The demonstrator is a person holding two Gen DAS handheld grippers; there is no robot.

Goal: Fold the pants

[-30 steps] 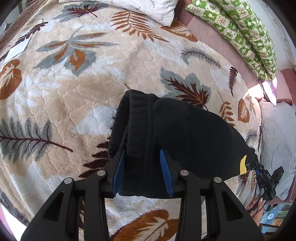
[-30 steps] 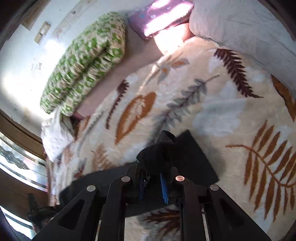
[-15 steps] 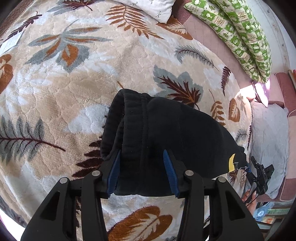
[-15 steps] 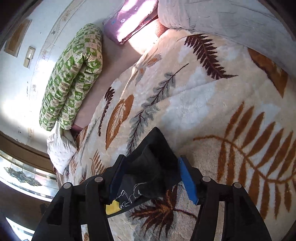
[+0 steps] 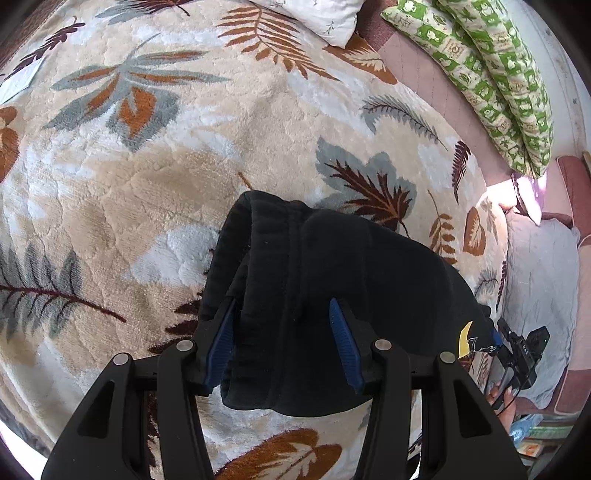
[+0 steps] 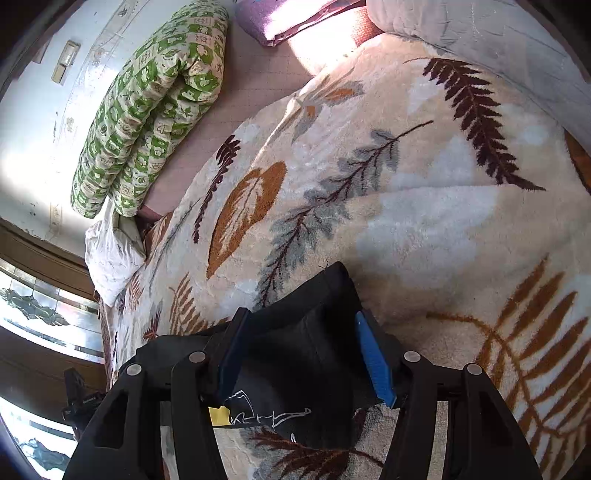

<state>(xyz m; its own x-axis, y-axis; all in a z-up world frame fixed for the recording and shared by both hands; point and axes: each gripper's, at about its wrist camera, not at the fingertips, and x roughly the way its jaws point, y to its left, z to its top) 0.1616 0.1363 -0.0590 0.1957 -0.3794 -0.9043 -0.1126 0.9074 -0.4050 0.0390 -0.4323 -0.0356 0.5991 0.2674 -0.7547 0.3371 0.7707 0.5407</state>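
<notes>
One pair of black pants (image 5: 332,295) lies folded into a compact bundle near the middle of the leaf-patterned blanket (image 5: 147,184). The left gripper (image 5: 282,332) and right gripper (image 6: 306,350) both straddle it, jaws spread wide, holding nothing. The folding looks essentially finished. Farther off, along the bed's far edge: one green patterned quilt (image 6: 147,103), one white pillow (image 5: 317,14).

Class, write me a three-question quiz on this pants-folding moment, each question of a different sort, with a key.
1. True or false: the left gripper is open around the black fleece pants.
2. The pants lie on: A) a wooden floor B) a cream leaf-patterned plush blanket C) a glass table.
3. Fill in: the rolled quilt by the wall is white and ____.

Key: 1 true; 2 B; 3 green.
</notes>
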